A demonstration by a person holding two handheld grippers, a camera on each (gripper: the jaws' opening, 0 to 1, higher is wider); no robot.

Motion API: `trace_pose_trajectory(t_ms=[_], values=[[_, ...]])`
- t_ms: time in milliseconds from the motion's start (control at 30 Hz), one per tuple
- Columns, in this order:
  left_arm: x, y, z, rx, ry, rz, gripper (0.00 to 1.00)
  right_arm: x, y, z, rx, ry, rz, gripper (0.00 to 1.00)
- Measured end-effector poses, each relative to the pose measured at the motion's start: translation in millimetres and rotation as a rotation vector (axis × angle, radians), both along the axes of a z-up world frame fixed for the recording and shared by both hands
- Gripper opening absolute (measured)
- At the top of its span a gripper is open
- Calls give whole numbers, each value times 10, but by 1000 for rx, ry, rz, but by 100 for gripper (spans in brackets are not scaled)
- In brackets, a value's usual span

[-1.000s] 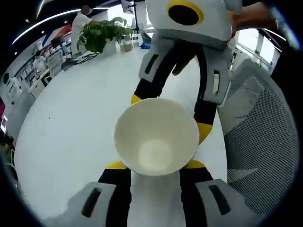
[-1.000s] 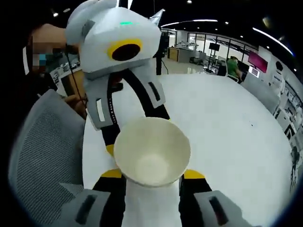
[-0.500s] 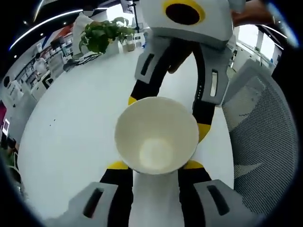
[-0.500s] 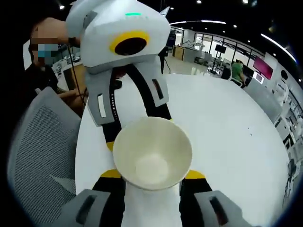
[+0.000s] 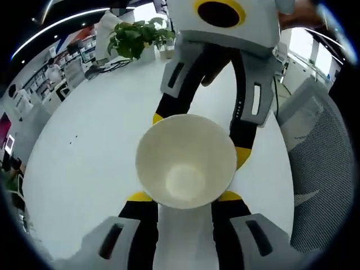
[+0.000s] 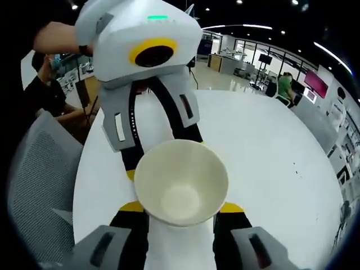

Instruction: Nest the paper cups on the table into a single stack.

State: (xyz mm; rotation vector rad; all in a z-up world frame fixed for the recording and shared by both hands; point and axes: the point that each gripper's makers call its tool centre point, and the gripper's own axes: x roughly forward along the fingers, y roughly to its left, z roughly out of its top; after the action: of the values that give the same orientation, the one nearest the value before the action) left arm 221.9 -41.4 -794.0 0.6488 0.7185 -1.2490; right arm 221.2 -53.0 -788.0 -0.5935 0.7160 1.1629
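So both grippers were on the same paper cup point(image 5: 185, 162) at once, from opposite sides. In the left gripper view the left gripper point(image 5: 183, 197) had its yellow-tipped jaws clenched on the cup's near rim, and the right gripper point(image 5: 198, 135) came down from the top with its jaws on the far rim. The right gripper view had the same setup flipped: right gripper point(image 6: 181, 207) pinching the near edge, left gripper point(image 6: 166, 156) reaching in from above. The cup sat mouth-up towards both cameras, held over the white bench point(image 5: 95, 146); I couldn't tell if its base touched the surface.

What worried me: thin paper squeezed by four jaws could easily buckle or go oval, and then it wouldn't nest cleanly. If the two hands pulled even slightly apart, the rim could tear or the cup could pop out of one grip. Also couldn't tell whether this was one cup or several already nested, the inside just looked plain white.

View differences: the left gripper view had a potted plant point(image 5: 138, 38) at the far edge of the bench and a mesh chair point(image 5: 320, 174) on the right. The right gripper view had the chair point(image 6: 39, 180) on the left instead, plus a seated person point(image 6: 48, 90) behind it.
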Motion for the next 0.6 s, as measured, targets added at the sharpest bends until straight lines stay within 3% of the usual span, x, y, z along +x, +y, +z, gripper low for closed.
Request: trace_pose_trajectory(t_ms=[333,600], values=[[231,47,-38,-13,15,40,34,221,52,-34,-2,15,9,43],[254,68,-76,-15,26,42,33,269,54,-73,-4,28,17,44]])
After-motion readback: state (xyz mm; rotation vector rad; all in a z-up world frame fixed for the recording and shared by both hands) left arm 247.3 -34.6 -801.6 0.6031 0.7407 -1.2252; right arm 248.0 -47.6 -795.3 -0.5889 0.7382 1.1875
